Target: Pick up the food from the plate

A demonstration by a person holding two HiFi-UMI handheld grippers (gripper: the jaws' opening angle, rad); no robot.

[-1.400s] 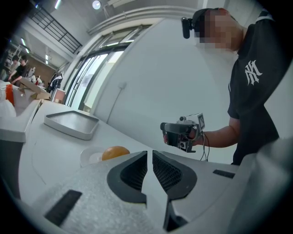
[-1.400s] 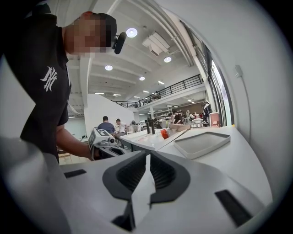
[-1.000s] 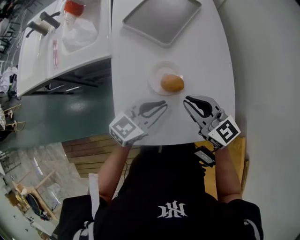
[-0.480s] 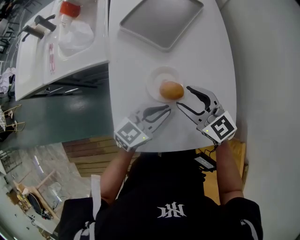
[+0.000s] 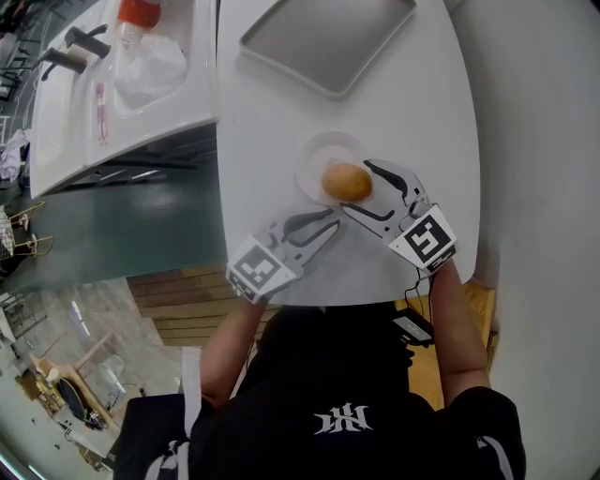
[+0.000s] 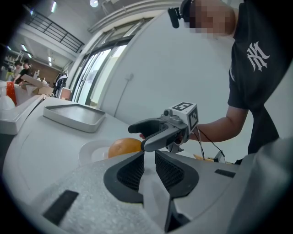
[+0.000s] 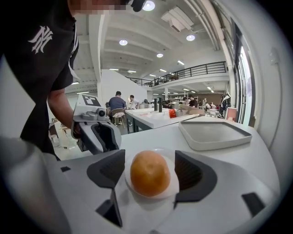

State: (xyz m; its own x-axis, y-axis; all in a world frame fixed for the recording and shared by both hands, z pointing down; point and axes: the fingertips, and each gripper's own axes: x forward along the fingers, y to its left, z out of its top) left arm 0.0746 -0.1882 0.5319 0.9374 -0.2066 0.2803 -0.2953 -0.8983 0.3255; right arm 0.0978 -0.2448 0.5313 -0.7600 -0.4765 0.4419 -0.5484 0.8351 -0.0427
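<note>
A round golden-brown bun (image 5: pixel 347 181) (image 7: pixel 150 173) lies on a small white plate (image 5: pixel 319 155) (image 7: pixel 158 150) on the white table. My right gripper (image 5: pixel 358 190) (image 7: pixel 150 160) is open. Its jaws have just been opening and now stand on either side of the bun without touching it. My left gripper (image 5: pixel 330 223) (image 6: pixel 149 157) rests shut and empty just to the near left of the plate. From the left gripper view, the bun (image 6: pixel 123 146) shows beyond its fingers, with the right gripper (image 6: pixel 151 132) beside the bun.
A grey rectangular tray (image 5: pixel 323 37) (image 7: pixel 213 132) lies at the far side of the table (image 5: pixel 422 112). A white counter with a red-capped bottle (image 5: pixel 141 14) stands to the left across a gap. The table's near edge is right below both grippers.
The right gripper has moved forward and left to the plate, and its jaws have gone from shut to wide open around the bun. The left gripper has shifted only slightly.
</note>
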